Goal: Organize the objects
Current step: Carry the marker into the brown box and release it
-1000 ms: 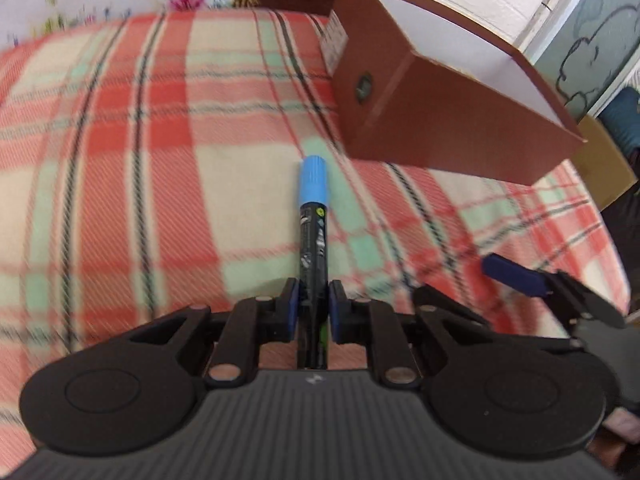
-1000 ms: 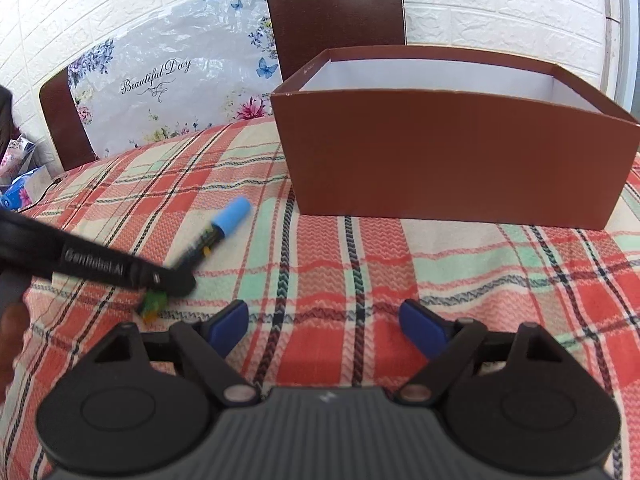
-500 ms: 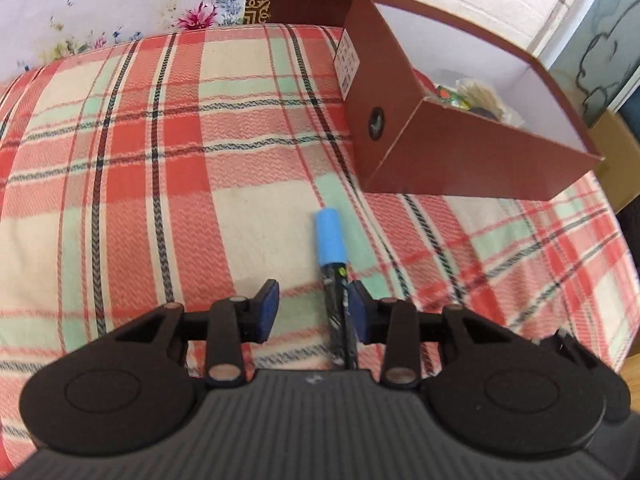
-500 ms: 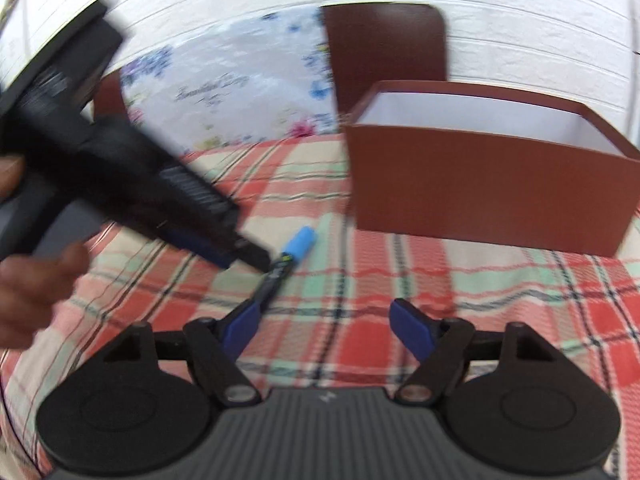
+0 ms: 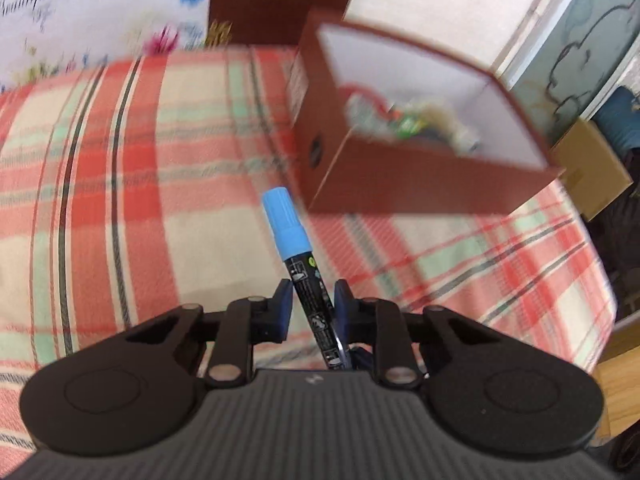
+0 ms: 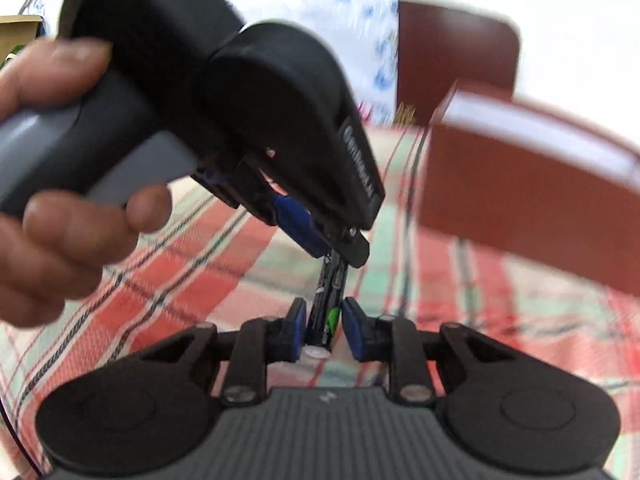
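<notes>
Both grippers are now meeting on the marker, which was lying on the cloth a second ago and is now lifted clear of it. The right gripper is clamping the marker's lower barrel, its jaws as narrow as they go, while the left gripper is closing its jaws on the barrel further up, the blue cap pointing toward the brown box. For a clean handover, I judge that only one gripper should be letting go once the other is gripping squarely, keeping the marker from twisting. A red plaid tablecloth is covering the table; a brown chair back and a white brick wall are showing behind, blurred.
</notes>
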The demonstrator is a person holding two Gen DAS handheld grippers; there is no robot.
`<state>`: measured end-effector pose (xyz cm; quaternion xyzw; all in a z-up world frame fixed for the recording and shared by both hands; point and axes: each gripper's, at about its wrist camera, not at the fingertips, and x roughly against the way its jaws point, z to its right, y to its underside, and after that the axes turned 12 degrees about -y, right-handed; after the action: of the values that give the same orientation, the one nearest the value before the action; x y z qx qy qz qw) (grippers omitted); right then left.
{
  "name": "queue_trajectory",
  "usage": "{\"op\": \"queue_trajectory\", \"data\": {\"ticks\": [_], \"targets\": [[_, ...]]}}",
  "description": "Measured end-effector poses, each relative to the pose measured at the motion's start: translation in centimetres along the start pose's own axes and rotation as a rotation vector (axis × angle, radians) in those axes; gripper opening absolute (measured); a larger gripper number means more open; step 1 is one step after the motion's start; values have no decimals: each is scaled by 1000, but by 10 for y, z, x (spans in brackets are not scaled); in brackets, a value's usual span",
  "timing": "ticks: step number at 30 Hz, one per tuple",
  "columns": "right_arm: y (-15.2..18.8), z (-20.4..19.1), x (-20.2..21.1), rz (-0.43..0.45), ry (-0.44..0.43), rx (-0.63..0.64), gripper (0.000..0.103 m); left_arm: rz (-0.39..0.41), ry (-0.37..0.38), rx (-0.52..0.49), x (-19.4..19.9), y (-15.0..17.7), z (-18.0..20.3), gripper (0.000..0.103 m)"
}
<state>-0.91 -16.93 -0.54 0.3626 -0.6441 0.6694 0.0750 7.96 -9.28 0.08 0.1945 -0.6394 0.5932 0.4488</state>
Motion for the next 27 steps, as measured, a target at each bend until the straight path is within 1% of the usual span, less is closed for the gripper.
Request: {"op": "queue_trajectory", "data": {"ticks": [4,6,9,11,12,14,15,16,17,19,22,23,25,27], "targets": [[-24,22,31,144,68,-3,21,109,79,-28,31,-46,30,19],[-38,40,41,202,122,7,21,148,93,-63,35,-68,53,19],[-58,74,47,250,184,-20,20,185,97,-109,22,-97,87,19],[-69,100,46,269,211,-58,19,184,100,-128,7,-115,105,19],[-73,112,45,275,225,-77,18,177,102,-131,-2,-122,111,21],[-78,136,38,276,270,-101,20,171,70,-134,-24,-133,123,27],[-78,147,33,264,303,-108,26,169,41,-140,-32,-134,127,31],[-80,158,26,241,337,-121,33,164,14,-140,-35,-132,129,31],[-78,168,23,236,361,-147,41,156,-1,-135,-40,-132,128,31],[-69,184,27,255,362,-207,41,152,-14,-134,-48,-129,123,31],[-56,195,35,287,362,-288,43,173,-90,-148,-50,-120,117,31],[-52,196,38,304,358,-301,43,178,-102,-153,-48,-116,115,31],[-48,193,45,330,372,-318,47,198,-113,-167,-39,-108,111,31],[-44,191,51,354,356,-351,47,237,-133,-194,-25,-98,109,32]]}}
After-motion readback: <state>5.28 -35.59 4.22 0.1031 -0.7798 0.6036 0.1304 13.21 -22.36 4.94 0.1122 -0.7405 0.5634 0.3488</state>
